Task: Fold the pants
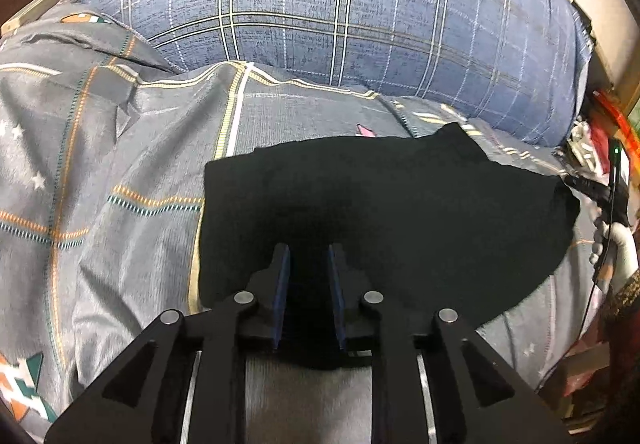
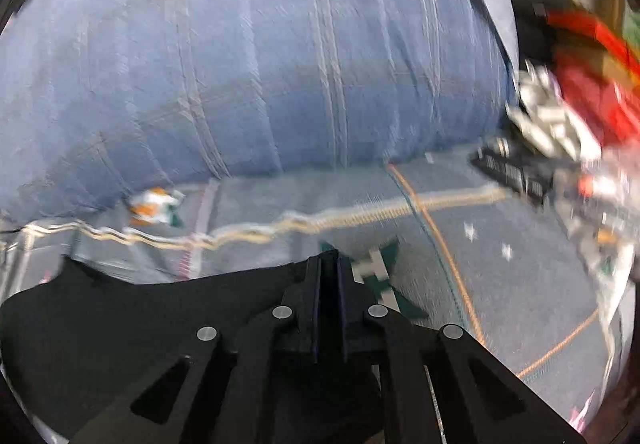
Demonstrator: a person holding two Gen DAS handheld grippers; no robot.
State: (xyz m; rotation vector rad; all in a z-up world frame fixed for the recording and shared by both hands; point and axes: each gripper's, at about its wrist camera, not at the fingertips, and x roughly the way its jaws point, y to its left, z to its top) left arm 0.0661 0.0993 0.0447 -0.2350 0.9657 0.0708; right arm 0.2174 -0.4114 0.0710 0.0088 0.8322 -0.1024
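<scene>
- The black pants (image 1: 380, 212) are lying folded up on a bed covered with a grey patterned sheet (image 1: 120, 164). They sit toward the bed's right side in the left wrist view, a bit in front of the big blue plaid pillow (image 1: 320, 16) that runs along the far edge.
- The left gripper (image 1: 309, 256) is right over the near edge of the pants, pointing down at them. Its jaws are a little way apart, with blue pads on the inside. There's dark cloth in the gap, but I can't tell if the pads are actually pressing on it; it looks more like they're loose around it.
- The right gripper (image 2: 329, 264) has its jaws pretty much squeezed together, only a thin sliver between them. The tips sit at the right-hand end of the pants (image 2: 120, 324) in the right wrist view, right at the far edge of the cloth. It looks like it's pinching that edge, though the shot is motion-blurred, so I wouldn't swear to it.
- In the right wrist view the pillow (image 2: 240, 64) fills the whole top half, and the sheet (image 2: 500, 264) with orange lines and little white stars is just past the tips.
- Off the bed's right edge there's a blurry jumble of red and white stuff (image 2: 580, 116); I can't make out what it is.
- At the right edge of the left wrist view, a white-gloved hand (image 1: 616, 248) holds something black.
</scene>
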